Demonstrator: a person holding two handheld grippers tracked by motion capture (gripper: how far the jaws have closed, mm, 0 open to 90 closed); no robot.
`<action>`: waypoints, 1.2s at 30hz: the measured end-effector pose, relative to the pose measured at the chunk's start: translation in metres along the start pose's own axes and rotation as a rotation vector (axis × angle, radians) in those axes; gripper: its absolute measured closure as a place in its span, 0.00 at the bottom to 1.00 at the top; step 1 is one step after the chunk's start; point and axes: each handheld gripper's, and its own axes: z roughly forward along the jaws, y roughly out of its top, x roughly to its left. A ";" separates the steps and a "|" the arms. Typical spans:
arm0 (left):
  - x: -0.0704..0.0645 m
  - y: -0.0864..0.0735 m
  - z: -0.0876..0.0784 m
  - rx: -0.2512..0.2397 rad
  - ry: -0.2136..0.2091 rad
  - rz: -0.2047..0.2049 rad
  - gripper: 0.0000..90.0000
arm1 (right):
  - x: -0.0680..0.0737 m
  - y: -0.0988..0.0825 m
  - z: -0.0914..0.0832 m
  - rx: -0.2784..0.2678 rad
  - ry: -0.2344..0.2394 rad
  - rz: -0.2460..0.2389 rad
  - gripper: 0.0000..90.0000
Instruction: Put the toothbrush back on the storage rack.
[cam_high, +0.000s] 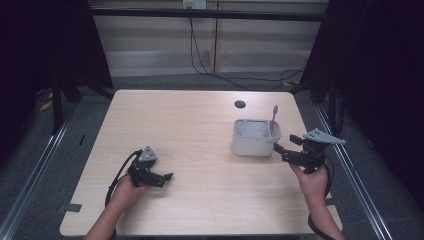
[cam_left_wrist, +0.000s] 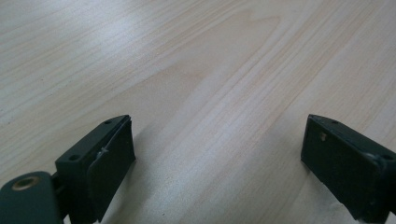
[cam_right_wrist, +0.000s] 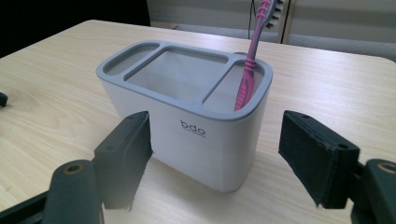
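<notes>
A white holder (cam_high: 252, 142) (cam_right_wrist: 196, 126) with a grey three-compartment top stands on the right half of the wooden table (cam_high: 190, 130). A pink toothbrush (cam_high: 273, 120) (cam_right_wrist: 252, 60) stands upright in its small end compartment; the other compartments look empty. My right gripper (cam_high: 279, 148) (cam_right_wrist: 215, 149) is open just to the right of the holder, jaws pointing at it and standing either side of its near end without touching. My left gripper (cam_high: 167, 177) (cam_left_wrist: 217, 149) rests low over bare wood at the front left, open with nothing between its jaws.
A round cable hole (cam_high: 240, 104) sits in the table behind the holder. Cables (cam_high: 210, 70) run along the floor past the far edge. Metal rails (cam_high: 45, 145) flank the table on both sides.
</notes>
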 end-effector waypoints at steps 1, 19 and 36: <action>0.000 0.000 0.000 -0.001 0.000 -0.001 0.10 | 0.000 -0.001 0.000 0.002 0.002 -0.003 0.28; 0.000 0.000 0.000 -0.001 -0.001 -0.005 0.10 | 0.003 -0.021 0.008 0.046 0.014 -0.003 0.27; 0.000 0.000 0.000 -0.004 0.003 -0.001 0.10 | 0.007 -0.035 0.011 0.094 0.021 -0.032 0.27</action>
